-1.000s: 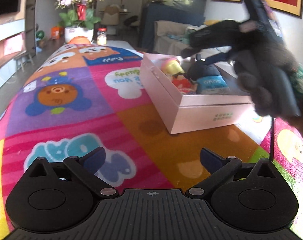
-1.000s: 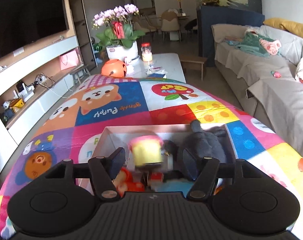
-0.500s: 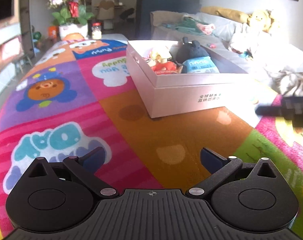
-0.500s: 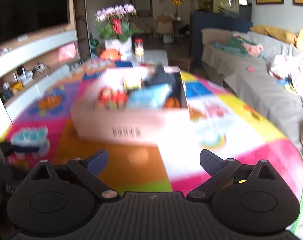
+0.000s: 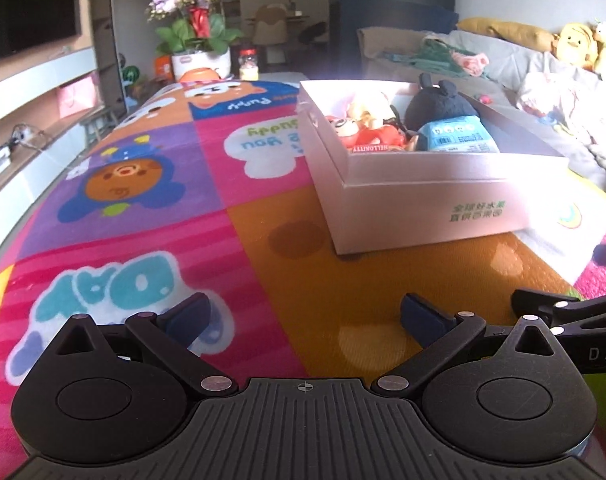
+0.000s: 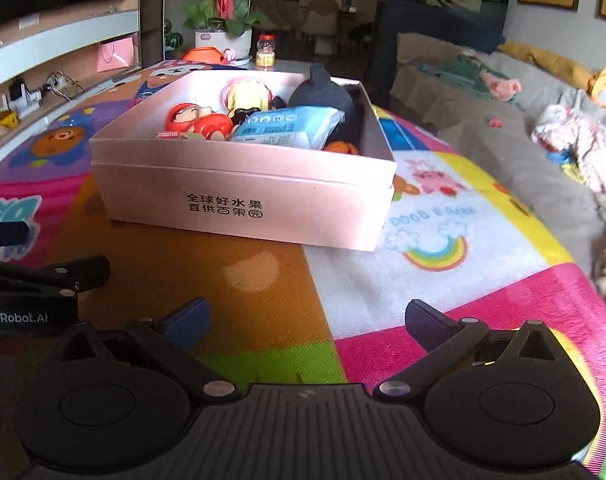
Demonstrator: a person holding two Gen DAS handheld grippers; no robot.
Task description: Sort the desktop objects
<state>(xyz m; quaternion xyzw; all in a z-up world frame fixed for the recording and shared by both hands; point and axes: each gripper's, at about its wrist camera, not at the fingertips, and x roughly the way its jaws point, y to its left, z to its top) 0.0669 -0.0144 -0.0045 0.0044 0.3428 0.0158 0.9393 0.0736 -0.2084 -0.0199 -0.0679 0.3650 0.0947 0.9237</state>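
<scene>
Seen first from the left wrist, the left gripper (image 5: 303, 314) hovers low over a bright cartoon play mat (image 5: 143, 184), its two blue-tipped fingers (image 5: 187, 314) spread wide apart with nothing between them. Ahead and to the right sits an open pink box (image 5: 423, 200) with green print on its near wall. Inside it lie a red doll (image 5: 359, 132), a black plush (image 5: 439, 100) and a blue packet (image 5: 455, 136), packed close together. Part of the right gripper (image 5: 571, 320) juts in at the right edge. Beyond the mat stand a pot of pink orchids (image 5: 195, 36) and a grey sofa (image 5: 523, 80).

From the right wrist, the right gripper (image 6: 307, 318) also hangs low over the mat (image 6: 443, 280), fingers (image 6: 427, 322) wide apart and empty. The box (image 6: 243, 200) stands straight ahead, near wall printed with dark Chinese characters. In it are the red doll (image 6: 195, 120) at left, a yellow-and-pink figure (image 6: 249, 94) behind it, the blue packet (image 6: 287, 126) in the middle, the black plush (image 6: 323, 92) at the back right, and something orange (image 6: 341, 147) in the near right corner. The left gripper (image 6: 35, 280) shows at the left edge.
</scene>
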